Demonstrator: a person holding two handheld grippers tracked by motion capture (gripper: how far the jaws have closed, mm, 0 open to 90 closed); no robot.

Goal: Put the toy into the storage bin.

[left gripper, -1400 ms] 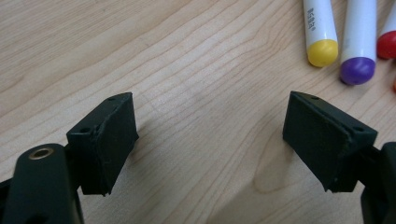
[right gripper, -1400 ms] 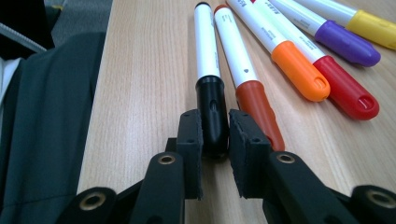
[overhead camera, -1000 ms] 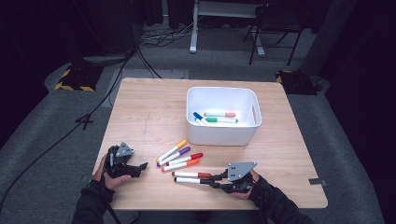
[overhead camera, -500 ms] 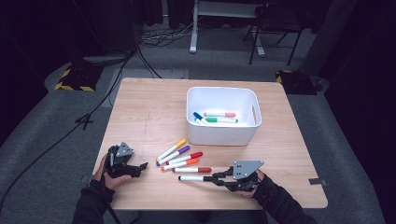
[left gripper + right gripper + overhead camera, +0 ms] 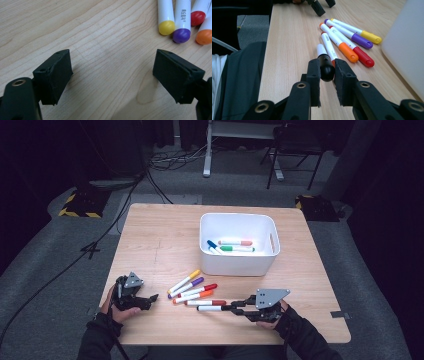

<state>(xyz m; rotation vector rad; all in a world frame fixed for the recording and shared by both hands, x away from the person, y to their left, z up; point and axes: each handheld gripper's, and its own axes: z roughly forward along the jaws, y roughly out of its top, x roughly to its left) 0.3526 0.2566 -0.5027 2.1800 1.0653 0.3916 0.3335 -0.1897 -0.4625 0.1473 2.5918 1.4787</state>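
we have three markers (image 5: 235, 245) in the white bin (image 5: 239, 267) already, our right gripper (image 5: 327, 71) clenches the black-capped marker (image 5: 325, 65) near the table's near edge, five others (image 5: 192, 289) lie left of it, and our left gripper (image 5: 112, 75) gapes empty.

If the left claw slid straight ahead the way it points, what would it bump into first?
Probably the purple-capped marker or the yellow-capped marker beside it; the open left claw has bare wood directly ahead, so it might just miss.

Bare table (image 5: 155, 245) lies open left of the white bin (image 5: 239, 267); the loose markers (image 5: 192, 288) crowd the strip between both tools
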